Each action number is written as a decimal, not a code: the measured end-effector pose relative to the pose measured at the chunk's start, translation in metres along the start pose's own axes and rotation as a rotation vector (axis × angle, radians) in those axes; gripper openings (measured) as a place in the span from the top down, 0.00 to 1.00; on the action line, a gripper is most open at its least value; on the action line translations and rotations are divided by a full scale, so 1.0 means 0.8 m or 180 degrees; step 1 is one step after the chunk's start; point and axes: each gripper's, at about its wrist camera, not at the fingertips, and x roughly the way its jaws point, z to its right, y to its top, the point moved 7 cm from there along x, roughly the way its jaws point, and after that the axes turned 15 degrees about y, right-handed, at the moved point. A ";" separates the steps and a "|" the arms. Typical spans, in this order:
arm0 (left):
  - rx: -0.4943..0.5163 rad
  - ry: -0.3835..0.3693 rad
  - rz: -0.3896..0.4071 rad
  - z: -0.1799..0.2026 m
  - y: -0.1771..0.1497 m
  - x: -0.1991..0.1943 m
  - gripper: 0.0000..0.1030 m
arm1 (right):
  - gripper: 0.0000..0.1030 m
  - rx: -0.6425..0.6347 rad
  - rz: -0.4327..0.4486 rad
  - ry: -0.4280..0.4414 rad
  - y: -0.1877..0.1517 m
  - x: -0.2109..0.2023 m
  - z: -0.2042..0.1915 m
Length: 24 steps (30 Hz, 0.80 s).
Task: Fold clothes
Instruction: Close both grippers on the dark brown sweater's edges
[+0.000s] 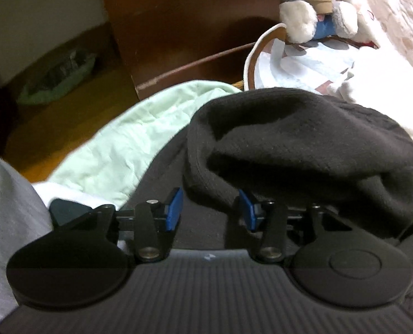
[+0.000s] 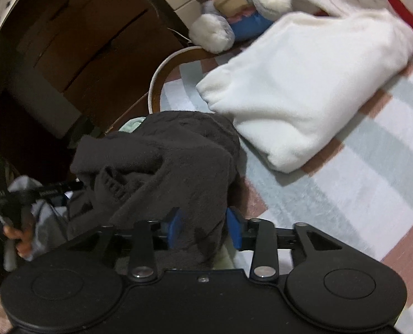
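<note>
Black fuzzy fleece garment (image 2: 162, 164) bunched up in a heap, with the right gripper (image 2: 203, 229) pinching it.

Blue pads (image 2: 234, 229) on the right gripper press in on a fold of the black fleece from both sides, so this gripper is clamped on the cloth. The left gripper (image 1: 210, 210) has its blue pads (image 1: 174, 210) spread wide apart with nothing between them; the black heap (image 1: 303, 150) rests just past its right finger. The heap sits at the edge of a bed with a striped cover (image 2: 359, 183). A folded white fluffy cloth (image 2: 303, 91) lies just beside it, and a grey and white toy bunny (image 2: 223, 5) sits behind that. A pale green sheet (image 1: 128, 139) lies to the left of the heap. A hand (image 2: 20, 239) holds the left gripper's handle.
</note>
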 end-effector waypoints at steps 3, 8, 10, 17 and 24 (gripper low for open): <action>-0.0079 -0.0019 -0.0086 -0.001 -0.004 0.011 0.34 | 0.29 0.0289 0.0022 0.0119 -0.001 0.012 0.009; -0.0211 -0.0049 -0.0231 -0.004 -0.010 0.029 0.16 | 0.20 0.0772 0.0060 0.0318 -0.001 0.031 0.023; -0.0264 -0.0062 -0.0288 -0.005 -0.013 0.036 0.14 | 0.19 0.0853 0.0054 0.0302 -0.002 0.043 0.029; -0.0428 -0.0114 -0.0454 -0.006 -0.022 0.059 0.15 | 0.09 0.1105 0.0210 0.0344 -0.004 0.089 0.059; -0.0305 -0.0155 -0.0165 0.014 -0.017 0.040 0.85 | 0.63 0.1351 0.0645 0.0780 -0.003 0.092 0.048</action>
